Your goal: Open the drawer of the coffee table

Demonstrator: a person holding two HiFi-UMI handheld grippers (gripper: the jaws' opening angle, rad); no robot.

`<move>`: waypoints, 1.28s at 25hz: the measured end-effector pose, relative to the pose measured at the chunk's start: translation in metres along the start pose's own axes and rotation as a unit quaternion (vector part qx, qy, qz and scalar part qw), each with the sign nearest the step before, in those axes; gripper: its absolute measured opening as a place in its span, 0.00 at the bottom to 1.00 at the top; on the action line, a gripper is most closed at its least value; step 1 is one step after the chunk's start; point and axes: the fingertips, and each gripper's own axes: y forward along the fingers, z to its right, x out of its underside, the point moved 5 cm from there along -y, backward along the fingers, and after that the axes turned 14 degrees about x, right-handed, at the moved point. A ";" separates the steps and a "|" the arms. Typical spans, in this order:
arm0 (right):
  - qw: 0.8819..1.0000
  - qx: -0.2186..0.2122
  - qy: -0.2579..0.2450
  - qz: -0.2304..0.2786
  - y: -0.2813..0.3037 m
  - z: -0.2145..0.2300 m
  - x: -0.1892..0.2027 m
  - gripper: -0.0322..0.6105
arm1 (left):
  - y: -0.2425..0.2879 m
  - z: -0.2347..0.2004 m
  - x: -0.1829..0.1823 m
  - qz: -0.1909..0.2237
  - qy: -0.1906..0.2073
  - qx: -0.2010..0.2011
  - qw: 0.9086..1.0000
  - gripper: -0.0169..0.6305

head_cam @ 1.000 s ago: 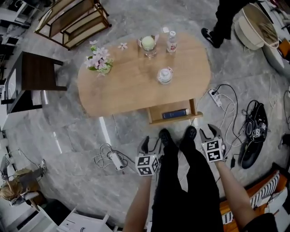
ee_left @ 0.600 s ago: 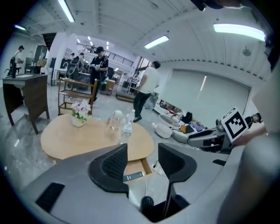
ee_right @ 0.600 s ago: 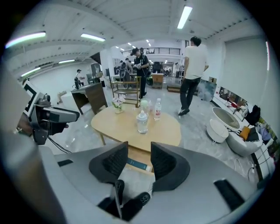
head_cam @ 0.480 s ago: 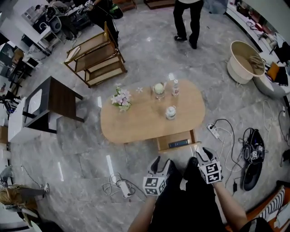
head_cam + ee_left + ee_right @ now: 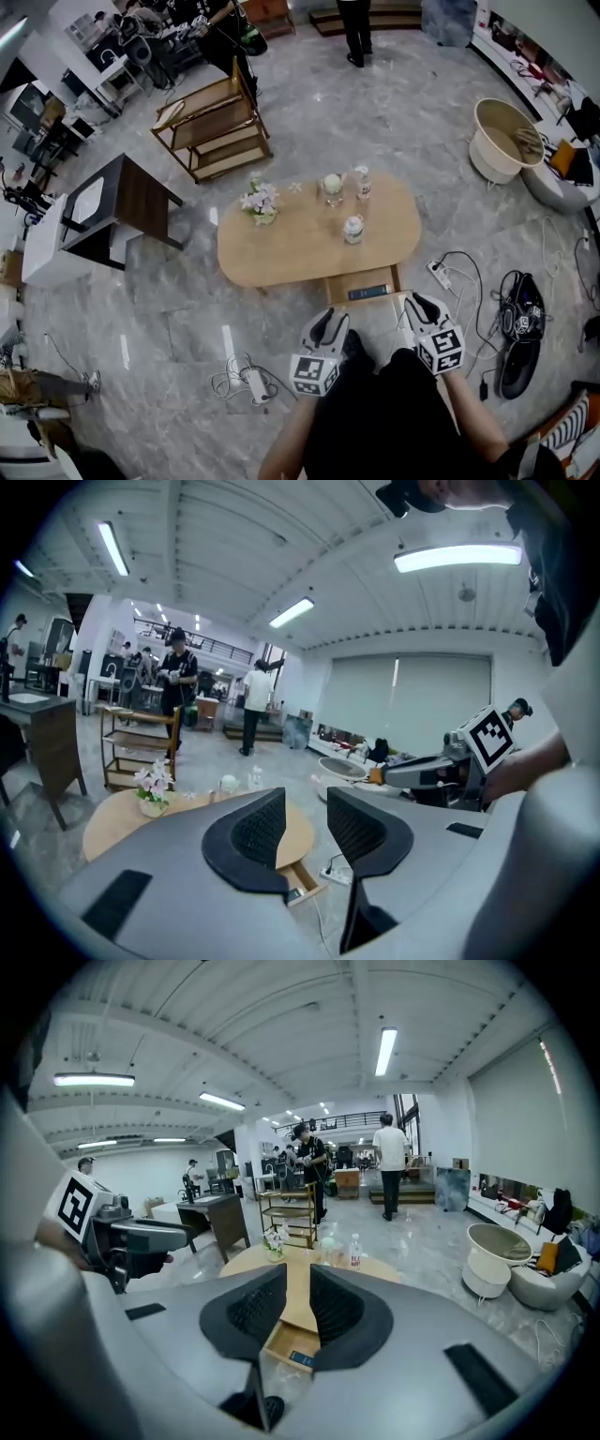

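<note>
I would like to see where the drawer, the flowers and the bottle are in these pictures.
drawer [image 5: 339,287], head view, the bare wooden bottom at its left part.
flowers [image 5: 260,199], head view, the middle of the blossoms.
bottle [image 5: 363,184], head view, its body.

Light: bright, even, from ceiling strip lamps [image 5: 457,558].
Glare: pale streaks on the glossy floor [image 5: 228,339].
Shadows: soft, faint round the table [image 5: 291,248].
Distortion: strong fisheye bend; black corners in both gripper views.
Sharpness: head view slightly soft.
</note>
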 end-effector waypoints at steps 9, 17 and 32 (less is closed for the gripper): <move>0.999 -0.022 -0.003 0.037 -0.068 0.016 -0.002 0.09 | -0.025 0.065 -0.005 0.042 -0.005 -0.039 0.998 0.10; 0.998 -0.037 0.013 0.044 -0.156 0.047 0.027 0.07 | -0.039 0.162 0.015 0.040 -0.018 -0.044 0.998 0.06; 0.990 -0.123 0.043 0.060 -0.231 0.049 0.052 0.07 | -0.080 0.242 0.015 0.064 -0.020 -0.062 0.996 0.06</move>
